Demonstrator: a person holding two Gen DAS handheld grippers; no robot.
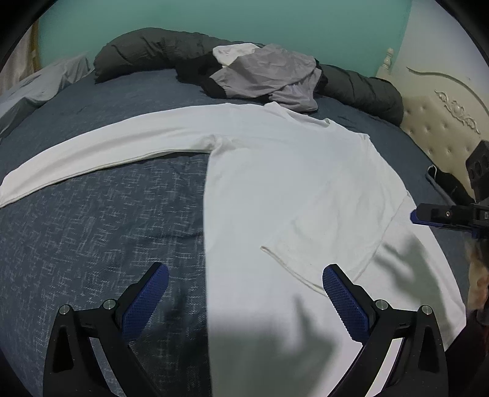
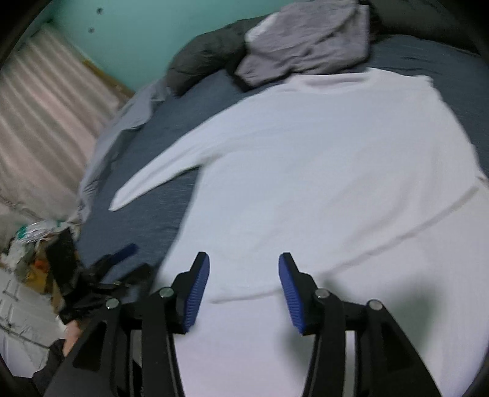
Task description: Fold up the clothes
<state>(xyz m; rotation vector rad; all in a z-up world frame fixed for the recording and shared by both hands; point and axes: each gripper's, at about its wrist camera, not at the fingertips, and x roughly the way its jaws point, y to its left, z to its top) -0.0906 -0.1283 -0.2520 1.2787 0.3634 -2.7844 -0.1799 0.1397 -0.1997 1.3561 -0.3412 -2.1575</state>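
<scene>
Hovering over a blue bedspread (image 1: 91, 213), our left gripper (image 1: 246, 290) hangs with its fingers spread wide and nothing between them, one blue pad (image 1: 146, 302) above the bedspread and the other above the white shirt (image 1: 290, 189). The shirt lies flat on the bed, collar towards the far side; one long sleeve (image 1: 107, 152) stretches out straight to the left, while the other is folded across the body, its cuff just ahead of the left gripper's right pad.

Our right gripper (image 2: 244, 284) hangs above the shirt's lower body, angled forward, fingers parted moderately and empty. From the left wrist view we see it edge-on at the right margin, its tip at the shirt's right edge, near the folded sleeve. From the right wrist view the left gripper shows blurred at lower left, beside the shirt's edge.

Beyond the collar, a grey garment (image 1: 269, 76) is heaped on a dark duvet (image 1: 146, 49) along the teal wall (image 1: 214, 18). A cream headboard (image 1: 443, 122) stands at right.
</scene>
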